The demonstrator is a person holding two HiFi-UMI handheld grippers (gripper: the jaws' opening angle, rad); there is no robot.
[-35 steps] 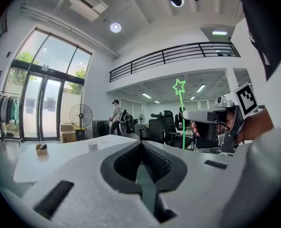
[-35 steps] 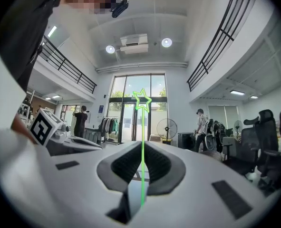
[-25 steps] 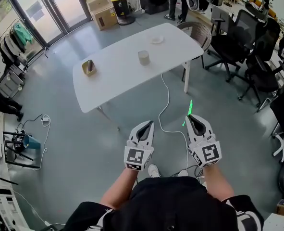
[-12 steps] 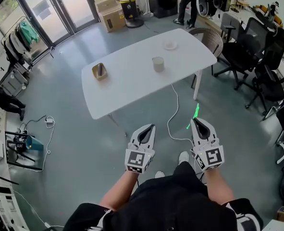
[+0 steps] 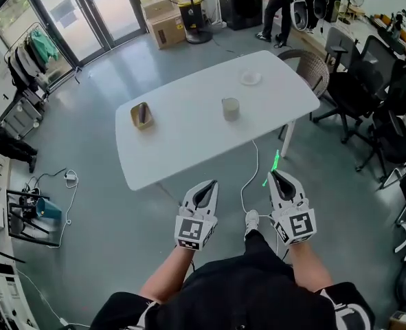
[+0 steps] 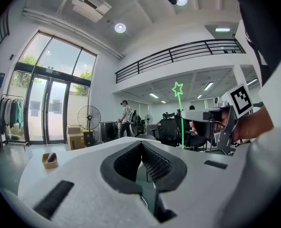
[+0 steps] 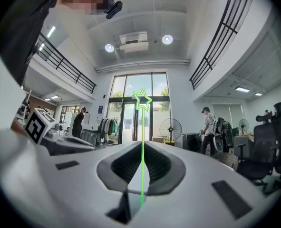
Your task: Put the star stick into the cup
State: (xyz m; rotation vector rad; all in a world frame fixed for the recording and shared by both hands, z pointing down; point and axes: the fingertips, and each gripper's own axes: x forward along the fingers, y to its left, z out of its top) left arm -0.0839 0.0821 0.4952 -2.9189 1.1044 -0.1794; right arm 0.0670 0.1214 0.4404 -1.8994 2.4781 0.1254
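- The right gripper [image 7: 142,151] is clamped on the green star stick [image 7: 142,127]. The stick stands upright between its jaws, with the star end well above them. Gripping low on the shaft probably keeps the thin stick steady while it is carried.
- The left gripper [image 5: 204,192] has its jaws together with nothing between them. It is held level beside the right one and looks idle.
- The cup [image 5: 230,108] stands open-mouthed on the white table [image 5: 182,150], well ahead of both grippers and a little left of the right one. It looks out of reach, so the approach likely comes first.
- A small plate [image 5: 250,78] lies beyond the cup, and a small tan box [image 5: 141,115] sits far ahead-left of the left gripper. Neither blocks the way to the cup.
- A white cable [image 5: 253,158] trails over the floor just ahead of the right gripper and could snag a foot.
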